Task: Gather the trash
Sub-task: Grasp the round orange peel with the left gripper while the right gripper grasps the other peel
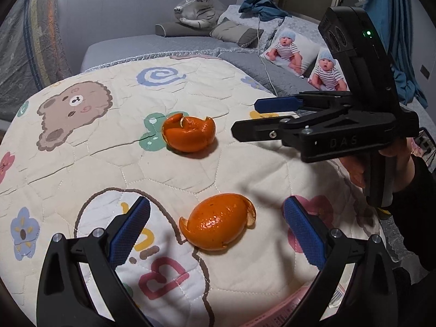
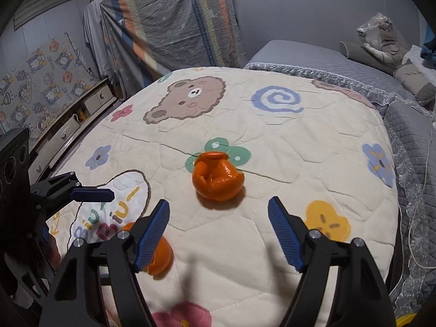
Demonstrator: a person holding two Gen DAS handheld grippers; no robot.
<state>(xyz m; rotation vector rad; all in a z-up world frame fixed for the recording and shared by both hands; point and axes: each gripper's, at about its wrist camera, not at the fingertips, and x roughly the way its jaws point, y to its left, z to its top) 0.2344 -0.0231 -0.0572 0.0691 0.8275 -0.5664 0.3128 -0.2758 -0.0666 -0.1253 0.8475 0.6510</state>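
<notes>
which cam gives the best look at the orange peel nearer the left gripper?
Left wrist: the near orange peel lies whole and unobstructed between the left gripper's open fingers. Right wrist shows only a part of it, behind that gripper's own finger.

Left gripper (image 1: 216,226) angled downward, blue-padded jaws spread wide with nothing pressed between them. To its right and slightly ahead, the right gripper (image 1: 245,118) reaches in sideways, jaws parted and empty, gripped from below by a hand (image 1: 381,163) in a dark sleeve (image 1: 417,196).
</notes>
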